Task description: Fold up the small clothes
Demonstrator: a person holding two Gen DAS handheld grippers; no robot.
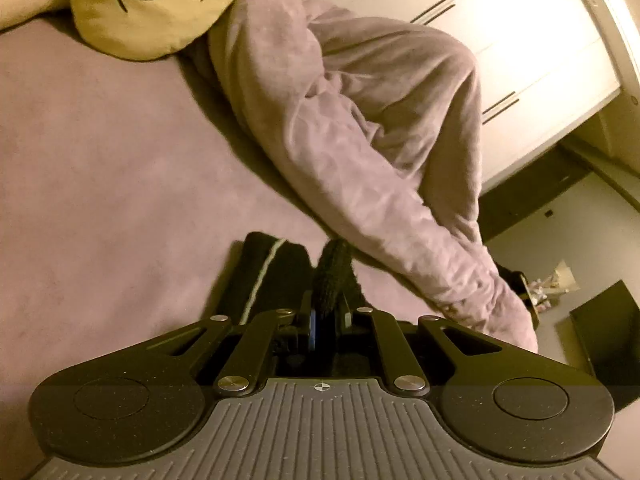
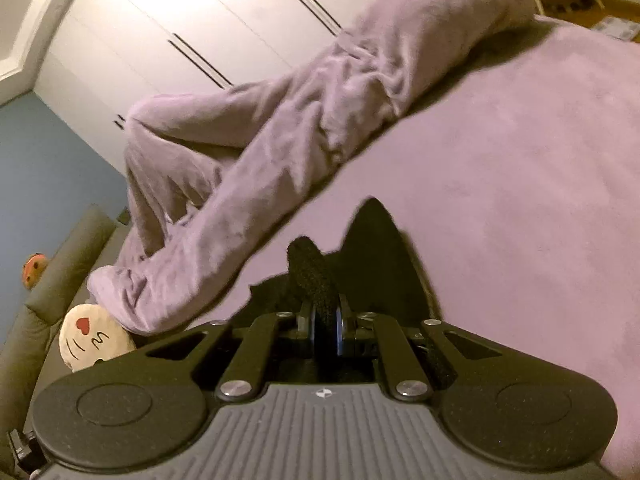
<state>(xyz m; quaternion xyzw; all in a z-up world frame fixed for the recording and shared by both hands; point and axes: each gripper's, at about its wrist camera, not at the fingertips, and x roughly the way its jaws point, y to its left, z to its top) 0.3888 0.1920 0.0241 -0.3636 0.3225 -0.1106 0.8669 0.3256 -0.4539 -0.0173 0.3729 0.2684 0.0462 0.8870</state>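
Pinching a ridge of black knit cloth, the left tongs [image 1: 326,312] are drawn narrow, their pads pressed on the fabric that stands up between them and pokes out toward twelve o'clock. That cloth belongs to a small black garment [image 1: 264,276] with a pale stripe, whose flat part lies on the bed [image 1: 100,160] just past the tongs, at about eleven o'clock from the tips. Beyond it, from one o'clock up toward twelve, a rumpled mauve blanket [image 1: 360,120] runs in a long bunched roll across the bed, and a yellow round cushion [image 1: 152,4] with a drawn face lies at its far end near eleven o'clock. White wardrobe doors [image 1: 520,60] with dark bar handles fill the background at two o'clock.

In the right wrist view, the right tongs [image 2: 326,316] are likewise closed narrow on a raised fold of the same black garment [image 2: 376,248]. The fold stands between the pads, and the rest of the cloth spreads out on the bed [image 2: 520,160] from twelve to one o'clock, ending in a pointed corner. The blanket [image 2: 300,140] crosses from nine o'clock up to one o'clock, apart from the garment. A pale cushion [image 2: 94,340] with a red heart lies at nine o'clock, beside a grey padded headboard [image 2: 60,280].
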